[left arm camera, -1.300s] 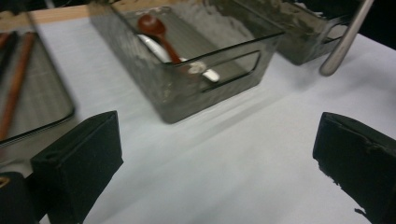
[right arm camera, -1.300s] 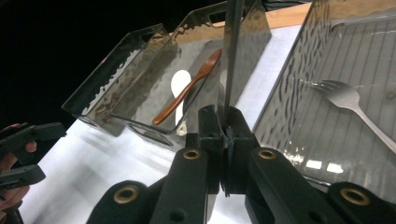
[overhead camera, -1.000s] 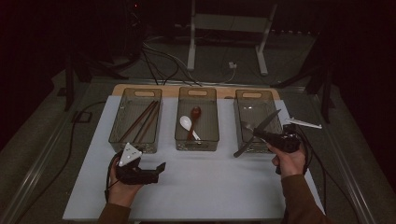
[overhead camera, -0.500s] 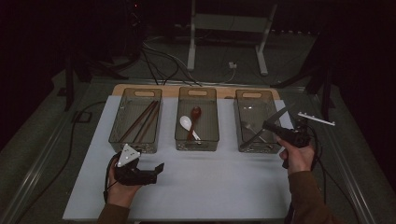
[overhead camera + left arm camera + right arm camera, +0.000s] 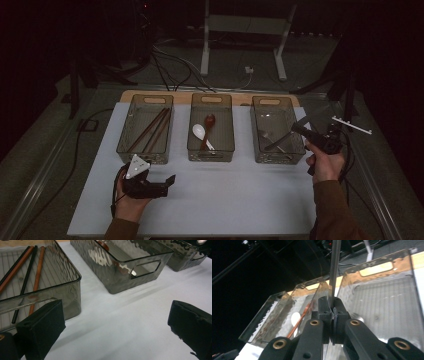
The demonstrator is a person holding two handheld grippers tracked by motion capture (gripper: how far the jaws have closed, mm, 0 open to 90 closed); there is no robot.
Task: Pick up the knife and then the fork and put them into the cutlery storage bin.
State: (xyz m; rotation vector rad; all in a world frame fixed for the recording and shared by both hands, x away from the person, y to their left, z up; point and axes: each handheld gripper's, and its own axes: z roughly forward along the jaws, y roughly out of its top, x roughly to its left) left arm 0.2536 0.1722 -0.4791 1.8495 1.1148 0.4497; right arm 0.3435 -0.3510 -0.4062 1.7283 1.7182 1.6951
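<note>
1. Sorting cutlery: my right gripper (image 5: pixel 333 311) is clamped tight on a thin metal utensil handle (image 5: pixel 335 270), held over the right bin (image 5: pixel 278 131).
2. Next move, I'd guess: lower it into that bin beside the other metal pieces (image 5: pixel 274 141), then release.
3. Left gripper (image 5: pixel 167 182) jaws wide, empty, resting on the white mat (image 5: pixel 225 185).
4. Bins are smoky ribbed plastic; left bin (image 5: pixel 146 130) holds wooden chopsticks (image 5: pixel 152 130).

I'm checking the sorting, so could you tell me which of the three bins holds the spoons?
The middle bin: it holds a white spoon and a brown spoon.
</note>
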